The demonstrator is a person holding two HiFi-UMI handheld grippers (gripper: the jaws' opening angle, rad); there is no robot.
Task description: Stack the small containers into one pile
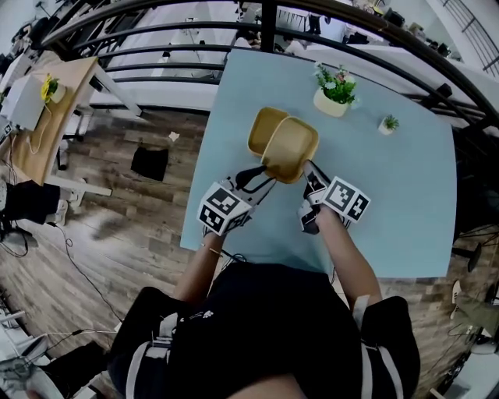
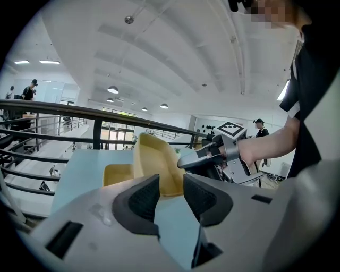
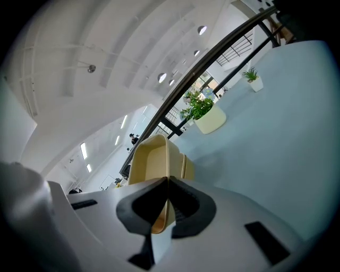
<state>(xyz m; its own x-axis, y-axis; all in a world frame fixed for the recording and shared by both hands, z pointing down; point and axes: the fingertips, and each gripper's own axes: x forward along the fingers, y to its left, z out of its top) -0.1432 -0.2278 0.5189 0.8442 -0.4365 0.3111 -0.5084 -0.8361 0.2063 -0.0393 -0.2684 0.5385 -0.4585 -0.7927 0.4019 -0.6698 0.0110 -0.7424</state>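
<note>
Two small yellow containers are on the light blue table (image 1: 390, 195). One container (image 1: 263, 127) rests on the table. The other container (image 1: 291, 146) overlaps its near right side, tipped up, with my right gripper (image 1: 309, 170) shut on its near rim. In the right gripper view the pads (image 3: 183, 204) pinch that rim, and the held container (image 3: 150, 158) stands in front of the resting container (image 3: 187, 167). My left gripper (image 1: 261, 176) stands open just left of the held container, nothing between its jaws. The left gripper view shows the held container (image 2: 155, 159) ahead of the open left gripper (image 2: 171, 197).
A potted green plant (image 1: 335, 88) and a tiny potted plant (image 1: 387, 123) stand at the table's far right. A dark metal railing (image 1: 269, 23) runs along the far edge. The table's left edge (image 1: 204, 148) drops to the wooden floor.
</note>
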